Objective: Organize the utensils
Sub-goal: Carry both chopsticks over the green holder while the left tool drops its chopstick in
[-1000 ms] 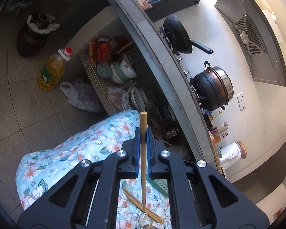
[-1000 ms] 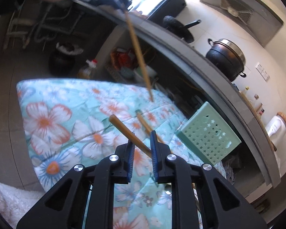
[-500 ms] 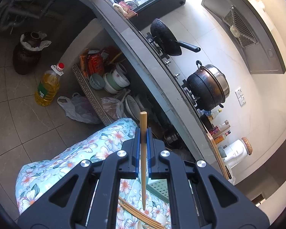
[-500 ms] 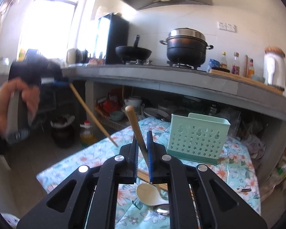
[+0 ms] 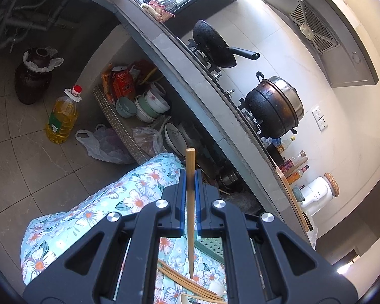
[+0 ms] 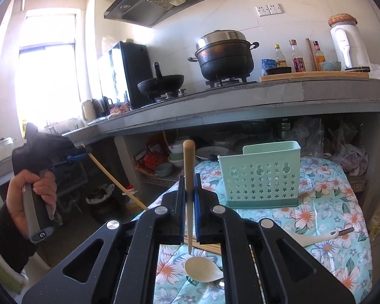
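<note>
My left gripper is shut on a wooden chopstick that stands upright between the blue pads, above the floral cloth. Several more chopsticks lie on the cloth under it. From the right wrist view, a hand holds that left gripper off the table's left side, its chopstick slanting down. My right gripper is shut on a wooden-handled spoon, held upright, with its pale bowl hanging low near me. The mint-green star-holed caddy stands on the cloth just right of it.
A white spoon lies on the cloth at the right. Behind the table runs a grey counter with a black pot and a wok. Bowls sit on the shelf under the counter, with an oil bottle on the floor nearby.
My right gripper closed on the spoon's handle, rose and rolled upright, so the counter now looks level. My left gripper lifted slightly with its chopstick.
</note>
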`<move>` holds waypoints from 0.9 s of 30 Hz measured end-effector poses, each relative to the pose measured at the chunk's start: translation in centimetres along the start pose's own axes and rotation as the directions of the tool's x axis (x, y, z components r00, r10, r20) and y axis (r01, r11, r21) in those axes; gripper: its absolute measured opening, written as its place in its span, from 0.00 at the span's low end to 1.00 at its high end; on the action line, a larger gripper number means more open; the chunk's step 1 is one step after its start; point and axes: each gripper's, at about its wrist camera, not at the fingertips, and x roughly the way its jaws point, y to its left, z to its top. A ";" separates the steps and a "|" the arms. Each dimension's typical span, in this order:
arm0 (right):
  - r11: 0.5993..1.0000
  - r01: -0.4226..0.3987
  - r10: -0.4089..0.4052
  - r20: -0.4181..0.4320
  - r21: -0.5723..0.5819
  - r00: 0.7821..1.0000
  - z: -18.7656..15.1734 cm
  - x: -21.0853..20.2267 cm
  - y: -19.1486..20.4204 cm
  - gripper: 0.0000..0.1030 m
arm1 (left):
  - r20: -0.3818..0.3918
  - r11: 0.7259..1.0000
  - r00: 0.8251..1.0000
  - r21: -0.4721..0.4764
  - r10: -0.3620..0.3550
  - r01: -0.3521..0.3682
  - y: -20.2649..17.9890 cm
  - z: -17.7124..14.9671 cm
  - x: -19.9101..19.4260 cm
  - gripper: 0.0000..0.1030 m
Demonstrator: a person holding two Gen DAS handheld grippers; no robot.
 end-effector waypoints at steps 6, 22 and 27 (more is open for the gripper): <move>0.995 -0.053 0.052 0.014 0.088 0.999 1.1 -0.1 -1.8 0.06 | 0.006 0.999 1.000 0.026 -0.025 0.025 -1.0 0.2 -0.1 0.05; 0.988 -0.067 0.045 0.156 0.139 0.987 12.3 -0.5 -10.3 0.06 | -0.033 0.916 0.943 0.227 -0.332 0.330 -13.6 1.2 5.3 0.05; 0.989 -0.019 -0.010 0.189 0.148 0.982 15.7 0.6 -12.9 0.06 | -0.043 0.870 0.918 0.303 -0.395 0.389 -18.5 -1.0 9.1 0.05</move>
